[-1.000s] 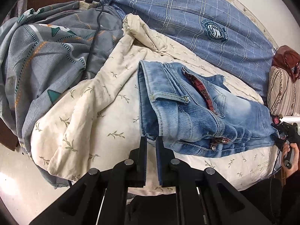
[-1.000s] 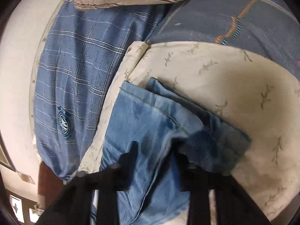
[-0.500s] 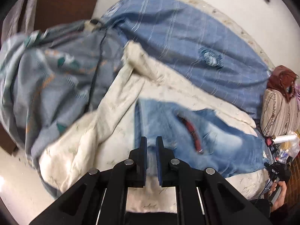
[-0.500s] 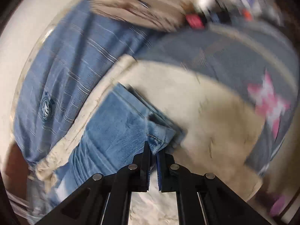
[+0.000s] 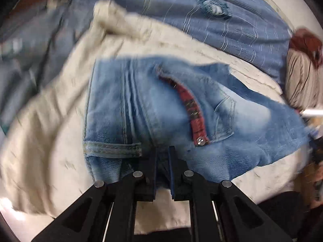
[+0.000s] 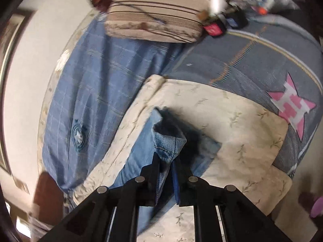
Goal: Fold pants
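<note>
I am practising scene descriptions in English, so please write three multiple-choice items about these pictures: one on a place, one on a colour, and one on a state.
1. What do the jeans lie on?
A. a striped pillow
B. a cream sheet with a leaf print
C. a bare wooden floor

2. What colour is the trim strip along the pocket opening of the jeans?
A. red
B. green
C. yellow

3. How do the jaws of the left tool stand?
A. wide open
B. out of view
C. nearly shut, over the near edge of the jeans

Answers:
1 B: the cream sheet shows around the denim on most sides.
2 A: the strip is red with dark checks and ends in a metal stud.
3 C: only a narrow gap shows between the two fingers.
</note>
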{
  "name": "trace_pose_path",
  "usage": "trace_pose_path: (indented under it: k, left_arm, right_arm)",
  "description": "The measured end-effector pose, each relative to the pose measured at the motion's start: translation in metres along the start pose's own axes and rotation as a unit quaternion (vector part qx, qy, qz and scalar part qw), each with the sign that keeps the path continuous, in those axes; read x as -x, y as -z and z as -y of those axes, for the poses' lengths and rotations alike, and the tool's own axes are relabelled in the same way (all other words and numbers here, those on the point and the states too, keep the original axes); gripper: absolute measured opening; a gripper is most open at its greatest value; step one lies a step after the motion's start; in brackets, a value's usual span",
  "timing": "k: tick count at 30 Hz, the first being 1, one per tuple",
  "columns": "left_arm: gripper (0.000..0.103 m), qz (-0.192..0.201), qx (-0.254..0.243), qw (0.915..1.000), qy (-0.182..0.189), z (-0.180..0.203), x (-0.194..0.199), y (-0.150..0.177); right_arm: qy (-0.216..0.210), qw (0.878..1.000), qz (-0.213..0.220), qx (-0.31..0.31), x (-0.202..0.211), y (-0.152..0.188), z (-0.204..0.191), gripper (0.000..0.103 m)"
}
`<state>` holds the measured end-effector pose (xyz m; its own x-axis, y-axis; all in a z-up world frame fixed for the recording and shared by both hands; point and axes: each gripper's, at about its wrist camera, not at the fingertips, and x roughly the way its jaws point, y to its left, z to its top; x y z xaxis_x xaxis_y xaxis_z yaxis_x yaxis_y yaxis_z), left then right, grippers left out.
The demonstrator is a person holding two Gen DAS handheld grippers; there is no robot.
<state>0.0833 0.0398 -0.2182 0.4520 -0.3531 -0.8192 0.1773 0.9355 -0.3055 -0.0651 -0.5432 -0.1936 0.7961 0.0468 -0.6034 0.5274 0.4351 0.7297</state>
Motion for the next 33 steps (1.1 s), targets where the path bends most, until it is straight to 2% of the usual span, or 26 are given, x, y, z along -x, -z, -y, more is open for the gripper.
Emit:
trace_pose_path:
  k: [3,4,6,8,9,10,12,13,14,15,16,17,19,22,24,27,28,30,33]
  left_arm:
    - [0.007,-0.01,-0.008,0.9999,0.007,-0.007,0.001,0.009]
    - [0.006,-0.013,-0.011,0.9998,0.005,-0.007,0.001,0.01]
    - [0.006,-0.021,-0.008,0.9997,0.005,-0.007,0.001,0.01]
    - [0.006,-0.025,-0.003,0.9997,0.005,-0.008,0.002,0.006]
    - [0.006,-0.026,0.001,0.9996,0.006,-0.01,0.003,0.005]
    - [0.006,-0.024,0.004,0.9997,0.004,-0.009,0.006,0.003]
    - [0.006,-0.011,-0.002,0.9999,-0.004,-0.009,0.015,0.0]
    - [0.006,-0.002,-0.008,0.9999,-0.01,-0.007,0.02,0.0]
    - [0.006,0.006,-0.012,0.9998,-0.014,-0.006,0.025,0.0]
    - [0.006,0.014,-0.013,0.9997,-0.017,-0.005,0.03,-0.002]
    - [0.006,0.022,-0.012,0.9995,-0.019,-0.005,0.034,-0.003]
    - [0.006,0.032,-0.014,0.9992,-0.021,-0.003,0.038,-0.005]
    - [0.006,0.047,-0.021,0.9984,-0.024,0.004,0.041,-0.01]
    - [0.006,0.041,-0.035,0.9981,-0.027,0.017,0.032,-0.016]
    - [0.006,0.033,-0.04,0.998,-0.035,0.023,0.021,-0.018]
    - [0.007,0.012,-0.025,0.9984,-0.05,0.017,0.006,-0.016]
    - [0.011,0.006,-0.017,0.9986,-0.05,0.013,0.001,-0.014]
    - [0.011,0.003,-0.006,0.999,-0.044,0.007,-0.001,-0.012]
    - [0.011,0.007,-0.01,0.9987,-0.049,0.007,-0.002,-0.011]
  right_arm:
    - [-0.011,0.998,-0.04,-0.044,-0.016,-0.008,0.027,0.013]
    - [-0.035,0.994,-0.055,-0.086,-0.022,-0.009,0.042,0.014]
    - [-0.099,0.975,-0.077,-0.186,-0.029,-0.004,0.076,0.014]
    - [-0.157,0.944,-0.099,-0.274,-0.036,0.004,0.106,0.016]
    - [-0.166,0.933,-0.104,-0.301,-0.036,0.007,0.114,0.02]
    - [-0.161,0.932,-0.092,-0.311,-0.031,0.009,0.119,0.022]
    - [-0.142,0.947,-0.058,-0.283,-0.014,0.003,0.117,0.024]
    - [-0.154,0.947,-0.045,-0.277,-0.008,-0.001,0.116,0.025]
    - [-0.17,0.944,-0.037,-0.28,-0.003,-0.006,0.119,0.03]
    - [-0.18,0.94,-0.025,-0.29,0.003,-0.009,0.122,0.041]
    - [-0.159,0.945,-0.002,-0.285,0.012,-0.012,0.119,0.058]
    - [-0.129,0.958,0.023,-0.253,0.022,-0.016,0.11,0.062]
    - [-0.106,0.978,0.046,-0.174,0.032,-0.022,0.084,0.062]
    - [-0.061,0.997,-0.004,-0.047,0.01,-0.021,0.023,0.062]
    - [-0.032,0.999,-0.026,0.015,-0.013,-0.015,-0.011,0.062]
    - [-0.03,0.996,-0.063,0.053,-0.051,-0.01,-0.043,0.062]
    - [-0.026,0.995,-0.073,0.06,-0.06,-0.008,-0.047,0.062]
    - [0.001,0.994,-0.087,0.069,-0.085,-0.009,-0.056,0.062]
    - [0.056,0.993,-0.084,0.07,-0.119,-0.011,-0.058,0.062]
